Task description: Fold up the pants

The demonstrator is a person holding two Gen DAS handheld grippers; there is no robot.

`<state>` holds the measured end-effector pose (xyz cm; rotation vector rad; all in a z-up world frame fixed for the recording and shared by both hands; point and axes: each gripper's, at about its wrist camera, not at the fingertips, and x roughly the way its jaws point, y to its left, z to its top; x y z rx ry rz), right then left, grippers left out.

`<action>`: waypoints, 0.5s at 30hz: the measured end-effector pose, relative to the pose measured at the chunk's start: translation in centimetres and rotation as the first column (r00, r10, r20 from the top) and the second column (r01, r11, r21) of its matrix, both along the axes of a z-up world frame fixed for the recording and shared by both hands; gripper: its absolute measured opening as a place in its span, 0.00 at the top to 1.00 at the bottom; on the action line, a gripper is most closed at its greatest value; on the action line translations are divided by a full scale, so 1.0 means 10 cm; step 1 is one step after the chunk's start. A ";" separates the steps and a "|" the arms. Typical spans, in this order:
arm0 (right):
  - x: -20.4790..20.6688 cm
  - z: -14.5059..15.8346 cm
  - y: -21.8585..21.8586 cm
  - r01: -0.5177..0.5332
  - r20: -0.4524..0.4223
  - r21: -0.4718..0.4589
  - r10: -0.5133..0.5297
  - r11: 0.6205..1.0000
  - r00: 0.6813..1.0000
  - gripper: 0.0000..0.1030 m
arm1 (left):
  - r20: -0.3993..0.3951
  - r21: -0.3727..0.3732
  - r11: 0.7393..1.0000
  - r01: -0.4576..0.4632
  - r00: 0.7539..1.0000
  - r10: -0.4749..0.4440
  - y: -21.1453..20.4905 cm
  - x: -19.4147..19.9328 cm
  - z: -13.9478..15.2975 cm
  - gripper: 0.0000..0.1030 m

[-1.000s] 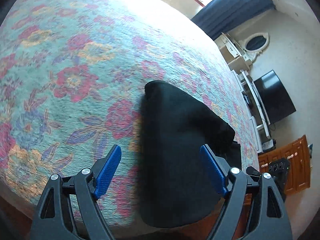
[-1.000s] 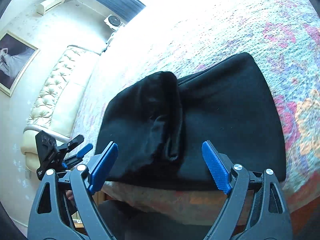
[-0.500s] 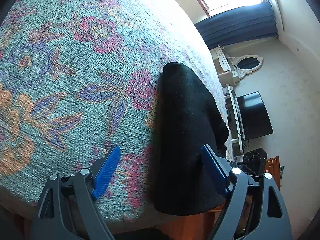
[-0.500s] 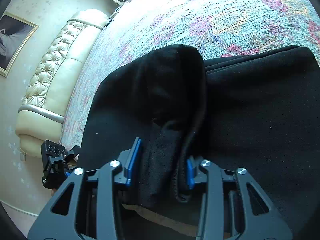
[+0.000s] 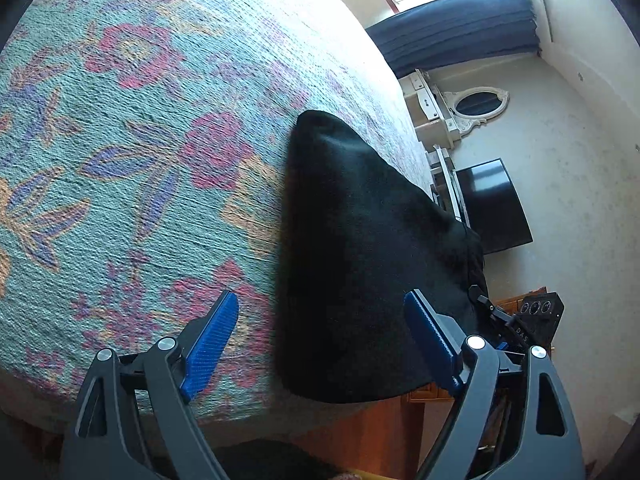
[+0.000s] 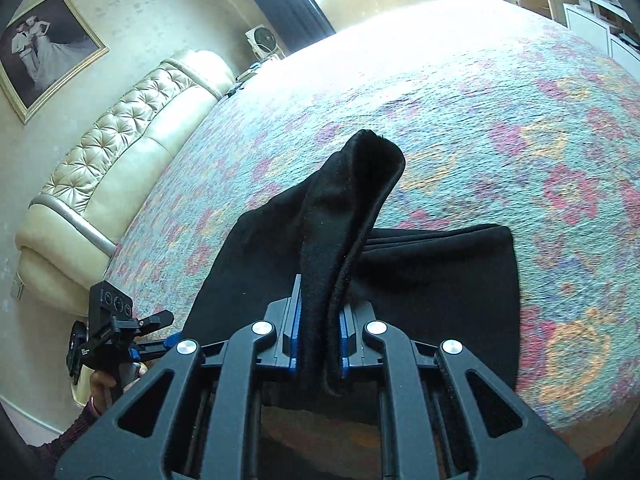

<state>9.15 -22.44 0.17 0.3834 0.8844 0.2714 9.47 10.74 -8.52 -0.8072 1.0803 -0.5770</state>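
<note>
Black pants (image 6: 420, 276) lie folded at the near edge of a floral bedspread (image 6: 500, 120), a tufted headboard (image 6: 120, 152) beyond to the left. The right hand-held gripper (image 6: 318, 344) has just clamped onto a raised fold, now lifted off the bed. The left hand-held gripper (image 5: 320, 344) hangs released, jaws wide, over the pants' edge.

The floral bedspread (image 6: 460, 92) is lying bare beyond the black pants (image 6: 432, 280), giving passage there. The pinched-up pants fold is rising in front of the right gripper (image 6: 318, 340). The tufted headboard (image 6: 120, 152) is bounding the bed's far left side.
</note>
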 end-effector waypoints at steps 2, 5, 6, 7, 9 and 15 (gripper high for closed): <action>-0.05 -0.05 -0.25 0.032 -0.015 0.006 -0.032 0.999 0.999 0.89 | 0.001 0.002 1.000 0.018 1.000 -0.018 -0.12 0.00 0.03 0.19; -0.08 -0.22 -0.50 0.076 -0.054 0.018 -0.075 0.997 0.996 0.91 | 0.002 0.012 0.999 0.048 0.999 -0.048 -0.30 0.03 0.04 0.19; -0.08 -0.31 -0.58 0.086 -0.074 0.026 -0.084 0.996 0.994 0.91 | -0.001 0.018 0.998 0.053 0.999 -0.053 -0.35 0.04 0.02 0.19; -0.08 -0.42 -0.64 0.098 -0.094 0.030 -0.095 0.995 0.991 0.91 | -0.006 0.023 0.998 0.059 0.998 -0.059 -0.40 0.04 0.01 0.19; -0.09 -0.61 -0.73 0.113 -0.127 0.043 -0.107 0.993 0.986 0.91 | -0.019 0.027 0.997 0.072 0.997 -0.072 -0.48 0.05 -0.03 0.19; -0.10 -0.81 -0.86 0.130 -0.158 0.120 -0.110 0.984 0.981 0.91 | -0.036 0.062 0.993 0.102 0.994 -0.100 -0.64 0.03 -0.16 0.19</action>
